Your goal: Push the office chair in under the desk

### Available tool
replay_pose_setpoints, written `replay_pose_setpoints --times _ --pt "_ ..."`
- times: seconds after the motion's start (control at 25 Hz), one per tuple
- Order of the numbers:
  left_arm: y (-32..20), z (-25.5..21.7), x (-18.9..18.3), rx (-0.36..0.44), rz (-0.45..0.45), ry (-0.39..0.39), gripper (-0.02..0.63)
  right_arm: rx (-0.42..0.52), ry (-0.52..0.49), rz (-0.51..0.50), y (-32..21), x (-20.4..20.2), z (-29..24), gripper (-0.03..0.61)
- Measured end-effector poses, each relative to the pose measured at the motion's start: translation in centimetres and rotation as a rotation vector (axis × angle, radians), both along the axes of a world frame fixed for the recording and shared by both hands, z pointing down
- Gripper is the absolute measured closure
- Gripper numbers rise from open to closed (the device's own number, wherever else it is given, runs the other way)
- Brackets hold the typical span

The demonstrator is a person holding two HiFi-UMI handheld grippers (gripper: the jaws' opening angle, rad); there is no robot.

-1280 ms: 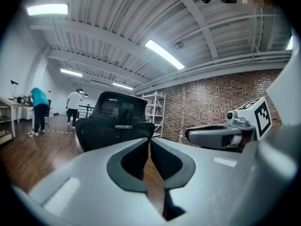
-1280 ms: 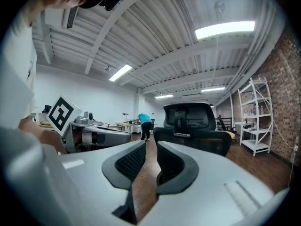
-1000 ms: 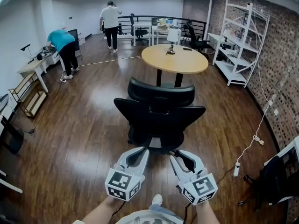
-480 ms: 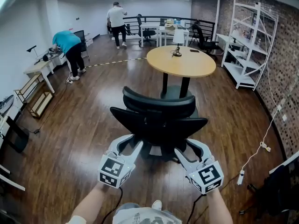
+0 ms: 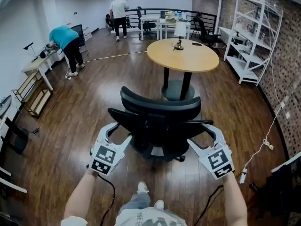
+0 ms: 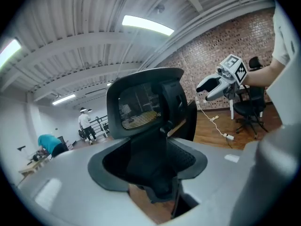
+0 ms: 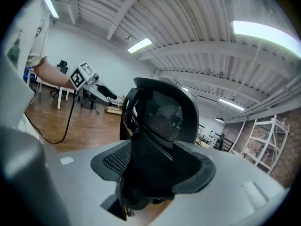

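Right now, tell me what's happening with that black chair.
A person stands behind the black office chair with a hand-held gripper in each hand. The left hand-held gripper is at the left side of the chair's back and the right hand-held gripper is at its right side. Both sets of jaws have just been opening and stand apart, pressing on nothing. The chair sits on the wood floor short of the round table, not yet under it.
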State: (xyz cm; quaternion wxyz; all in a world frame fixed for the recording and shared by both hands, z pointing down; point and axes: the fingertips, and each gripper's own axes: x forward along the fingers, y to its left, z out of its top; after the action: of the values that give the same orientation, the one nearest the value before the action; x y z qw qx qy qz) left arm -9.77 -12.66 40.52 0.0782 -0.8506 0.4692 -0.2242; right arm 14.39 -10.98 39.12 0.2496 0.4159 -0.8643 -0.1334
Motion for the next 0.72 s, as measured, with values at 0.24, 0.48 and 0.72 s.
replay_pose_setpoints --times 0.24,0.48,0.72 --pt "-4.3 2.1 -2.3 -0.014 0.036 -0.111 0.350 -0.022 0.157 0.018 -3.5 0.6 2.0 0.301" --pt "-7.8 3.7 -3.1 -0.039 0.077 -0.190 0.313 -0.061 0.242 0.045 -6.3 1.5 3.8 0.291" --pt "-9.7 4.3 -3.6 -0.026 0.129 -0.274 0.280 -0.050 0.329 0.041 -7.7 2.0 4.8 0.265"
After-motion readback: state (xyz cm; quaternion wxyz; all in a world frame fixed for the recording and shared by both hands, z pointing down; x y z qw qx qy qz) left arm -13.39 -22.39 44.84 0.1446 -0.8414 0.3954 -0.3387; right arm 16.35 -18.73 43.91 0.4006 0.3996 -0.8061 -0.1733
